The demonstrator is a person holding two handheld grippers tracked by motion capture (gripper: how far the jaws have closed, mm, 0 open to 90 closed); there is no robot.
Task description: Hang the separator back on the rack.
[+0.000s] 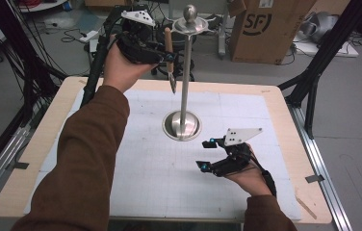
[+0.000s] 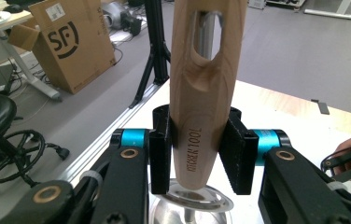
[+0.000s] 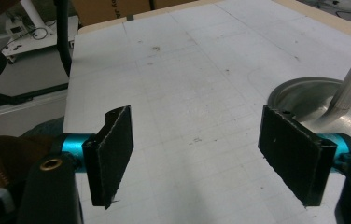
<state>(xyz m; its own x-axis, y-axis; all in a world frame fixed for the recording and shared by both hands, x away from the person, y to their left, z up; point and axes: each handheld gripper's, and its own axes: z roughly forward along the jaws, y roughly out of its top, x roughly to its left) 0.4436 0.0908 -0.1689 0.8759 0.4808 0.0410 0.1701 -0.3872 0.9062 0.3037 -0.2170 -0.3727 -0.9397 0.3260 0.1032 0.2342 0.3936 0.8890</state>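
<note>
Your left gripper [image 1: 169, 57] is raised high at the far edge of the table [image 1: 285, 110], level with the top of the metal stand [image 1: 185, 86]; its jaws are pinching a wooden-handled utensil [image 1: 170, 60] by the handle; the utensil hangs upright, handle up, metal tip pointing down, just to the left of the stand's pole and apart from it in the high view.

In the left gripper view the black pads [image 2: 160, 154] press on both sides of the pale wooden handle [image 2: 206, 93]; the handle carries stamped lettering near its end and a long oval hole through it higher up; through that hole you see a stretch of the metal pole; below the handle sits a round metal disc [image 2: 197, 198]; whether handle and disc touch, you cannot tell.

The stand rises from a round dished base [image 1: 182, 126] on the white gridded mat [image 1: 160, 168] near the table's middle; it ends in a flat top plate with a ball knob [image 1: 190, 13].

Your right gripper [image 1: 207, 154] is low over the mat, just to the right of the base and nearer to you; its jaws are spread with nothing between them; in the right gripper view the two pads [image 3: 113, 154] stand well apart over bare mat, with the base's rim [image 3: 299, 98] and the foot of the pole at the right edge.

A cardboard box [image 1: 265, 29] stands on the floor beyond the table.
</note>
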